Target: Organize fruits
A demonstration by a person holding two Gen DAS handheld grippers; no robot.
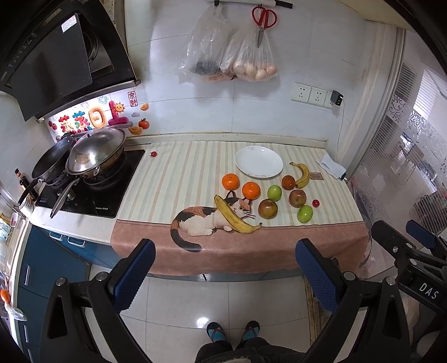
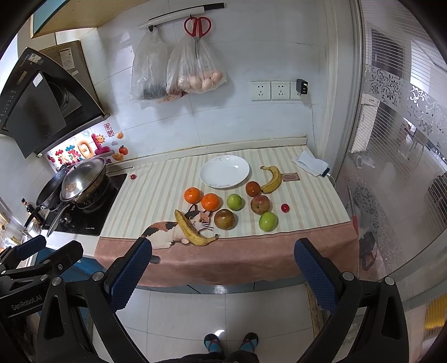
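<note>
An empty white plate sits at the back of the striped cloth. In front of it lie two oranges, two green apples, reddish apples, a brownish fruit, two bananas and a small red tomato. My left gripper is open and empty, held before the counter's front edge. My right gripper is open and empty too, to the left gripper's right.
A stove with a lidded pan and a frying pan stands at the left. A second small tomato lies near it. Bags and scissors hang on the wall. A phone on paper lies at the right, by a glass door.
</note>
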